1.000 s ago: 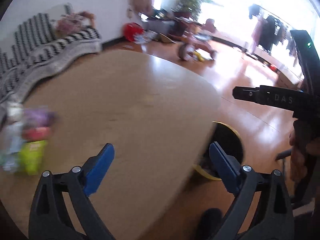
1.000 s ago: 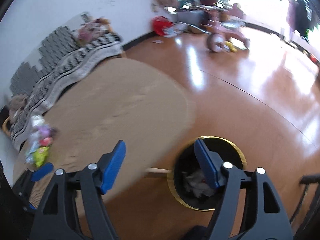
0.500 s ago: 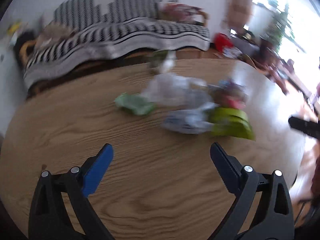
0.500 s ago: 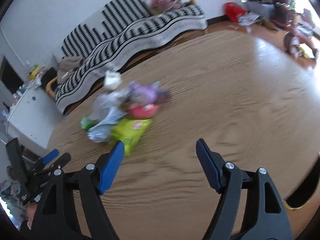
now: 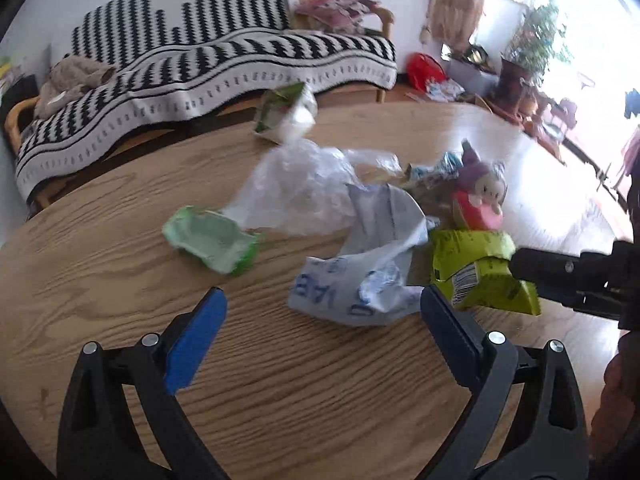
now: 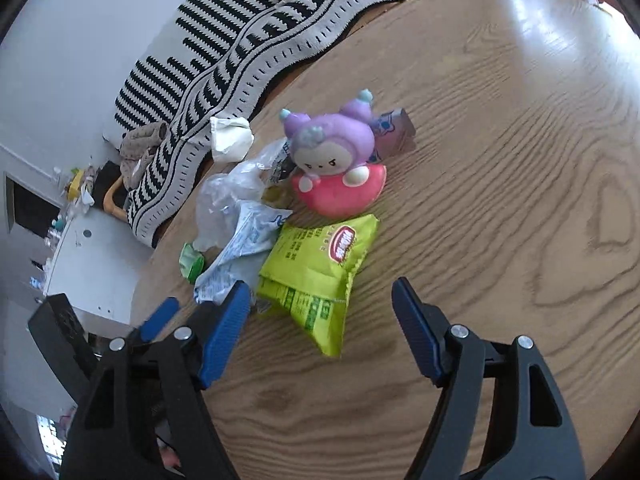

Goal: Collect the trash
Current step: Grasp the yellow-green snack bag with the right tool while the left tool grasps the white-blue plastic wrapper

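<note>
While the crumpled lime-green foil snack bag (image 6: 316, 276) is lying on the wooden table (image 6: 500, 160), its long axis is running straight ahead between the right gripper (image 6: 320, 328)'s spread, empty jaws. The left gripper (image 5: 320, 332), also spread and empty, is pointing at the crumpled white printed wrapper (image 5: 368, 264), with the bag lying off to its right.

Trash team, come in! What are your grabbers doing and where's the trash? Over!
Left hand-held gripper open, empty. Right hand-held gripper open, empty, nearest the green snack bag. Trash heaped on the wooden table. Purple plush toy sits among it.
</note>
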